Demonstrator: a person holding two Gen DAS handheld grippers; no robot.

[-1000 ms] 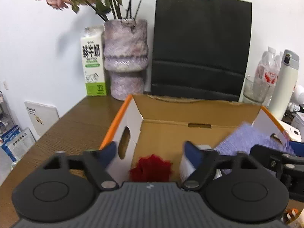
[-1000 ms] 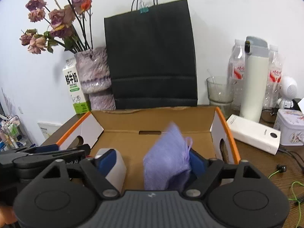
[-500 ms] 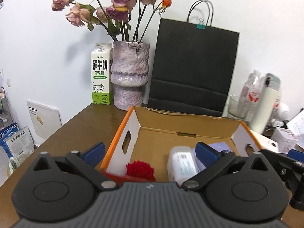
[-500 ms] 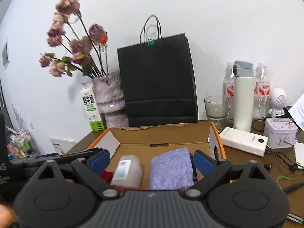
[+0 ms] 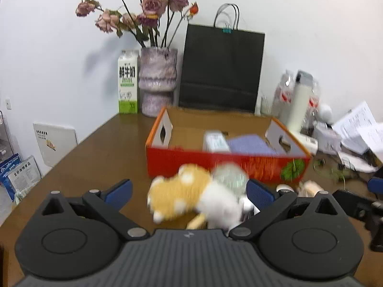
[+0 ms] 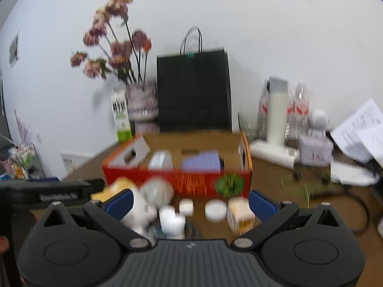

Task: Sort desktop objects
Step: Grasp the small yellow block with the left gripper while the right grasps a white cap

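An open red-and-orange cardboard box (image 5: 227, 165) (image 6: 177, 181) stands on the brown desk. Inside it lie a white bottle (image 5: 215, 141) (image 6: 160, 160) and a purple cloth (image 5: 251, 144) (image 6: 201, 161). In front of the box a yellow-and-white plush toy (image 5: 191, 198) lies beside a clear round object (image 5: 229, 175). My left gripper (image 5: 189, 191) is open, back from the box, and the plush lies between its fingers untouched. My right gripper (image 6: 190, 203) has its jaws opening, with nothing gripped. Below it sit small white jars (image 6: 215, 210), a white bottle (image 6: 171, 220) and a small yellow box (image 6: 239, 215).
Behind the box stand a black paper bag (image 5: 222, 69), a vase of dried flowers (image 5: 158, 81) and a milk carton (image 5: 128, 83). A white flask (image 6: 276, 112), water bottles, a tin, papers (image 6: 359, 131) and cables crowd the right side.
Both grippers have drawn back from inside the box to the desk in front of it. The white bottle and purple cloth stay in the box, and both jaws have widened.
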